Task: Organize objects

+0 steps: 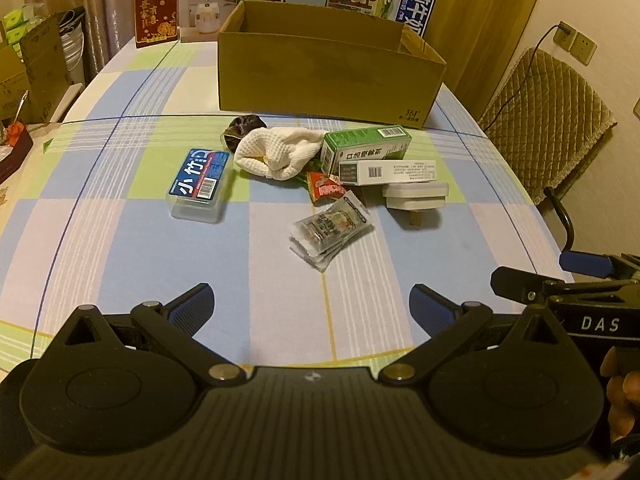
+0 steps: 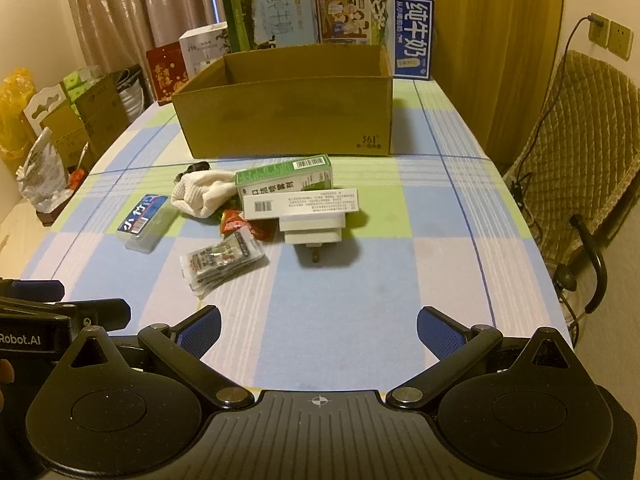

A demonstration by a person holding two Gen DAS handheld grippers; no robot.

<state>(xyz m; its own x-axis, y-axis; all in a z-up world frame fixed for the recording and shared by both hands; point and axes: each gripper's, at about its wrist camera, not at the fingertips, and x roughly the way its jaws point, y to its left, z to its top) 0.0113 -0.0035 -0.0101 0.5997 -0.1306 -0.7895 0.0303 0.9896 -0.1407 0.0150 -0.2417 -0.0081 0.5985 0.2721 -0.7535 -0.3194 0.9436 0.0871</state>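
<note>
Nearest the lens: left gripper [image 1: 312, 306], blue-padded fingers spread wide, nothing between them, held low and level over the checked tablecloth [image 1: 120, 264] on the near side of the cardboard box [image 1: 328, 76]. Right gripper [image 2: 319, 330] posed the same way, jaws wide apart and empty, pointing toward the box. Side by side, each showing at the edge of the other's view. Fingertips of a hand [image 1: 622, 396] wrapped behind the right gripper's handle, mostly cut off by the frame edge.

Open-topped box standing upright at the far middle of the table; inside hidden by its front wall.

Clutter in front of the box, on its near side:
- green carton [image 1: 366, 146] closest to the box, touching a white carton [image 1: 388, 172] lying just nearer
- white plug adapter [image 1: 416, 198] nearer still, partly tucked under the white carton, prongs facing the grippers
- cream waffle-knit cloth [image 1: 276, 152] left of the green carton, overlapping a dark bundle [image 1: 242, 128] too dim to identify
- red snack packet [image 1: 324, 188] half buried under cloth and cartons
- clear plastic case with blue label [image 1: 200, 186] farthest left, apart from the pile
- stack of clear sachets [image 1: 330, 230] farthest from the box, print too blurred to read

Printed cartons and bags behind the box, lower parts hidden.
</note>
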